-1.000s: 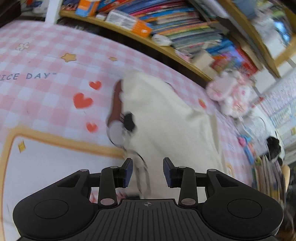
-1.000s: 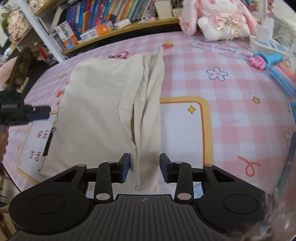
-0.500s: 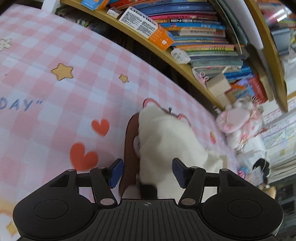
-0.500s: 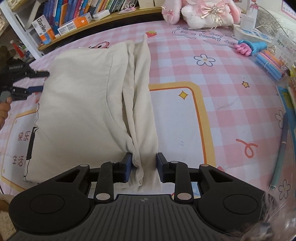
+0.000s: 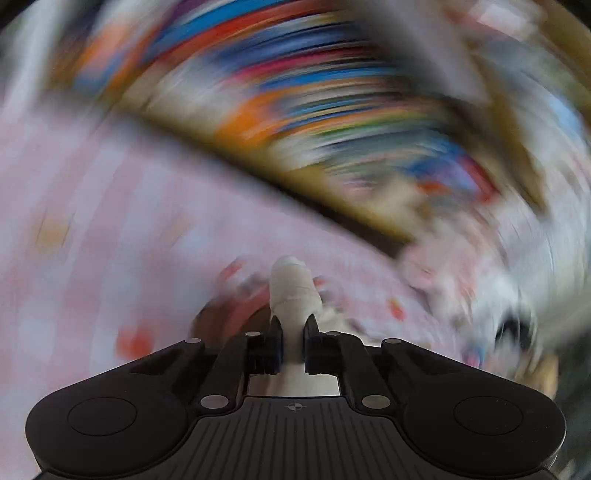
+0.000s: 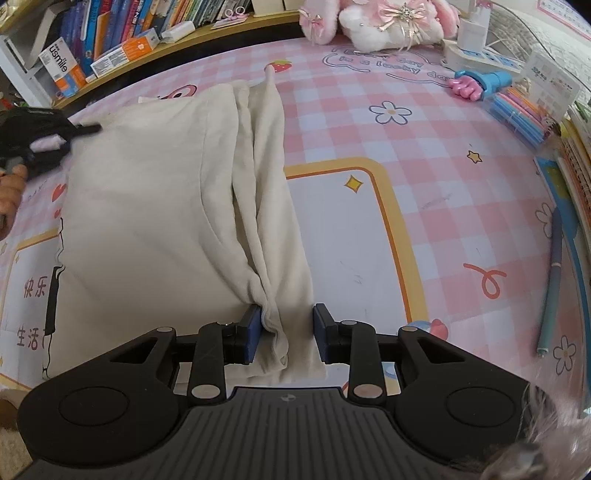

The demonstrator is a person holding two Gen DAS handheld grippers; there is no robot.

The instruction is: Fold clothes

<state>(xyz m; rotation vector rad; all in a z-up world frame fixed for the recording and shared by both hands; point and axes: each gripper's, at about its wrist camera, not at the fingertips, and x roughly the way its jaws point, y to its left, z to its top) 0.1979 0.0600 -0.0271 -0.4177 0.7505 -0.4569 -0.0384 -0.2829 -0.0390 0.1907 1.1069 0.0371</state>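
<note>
Folding partway: cream garment doubled lengthwise on bench; left gripper jaws pinch cloth, right gripper jaws open, straddling bunched edge, frame bottom.

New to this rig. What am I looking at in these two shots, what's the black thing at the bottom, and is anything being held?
There is no robot arm here. A person carries a hand-held gripper in each hand, and each one has a fisheye camera looking forward along its two fingers. The black shape at the bottom of each picture is that tool's own body.

Left wrist view: badly motion-blurred. The left hand-held gripper is shut on a bunched bit of the cream garment.

Right wrist view: sharp. The right hand-held gripper straddles the garment's folded edge, jaws apart and not yet clamped. The garment lies on a pink checked table cover. Further back are a plush toy and a bookshelf, with pens at the right.
</note>
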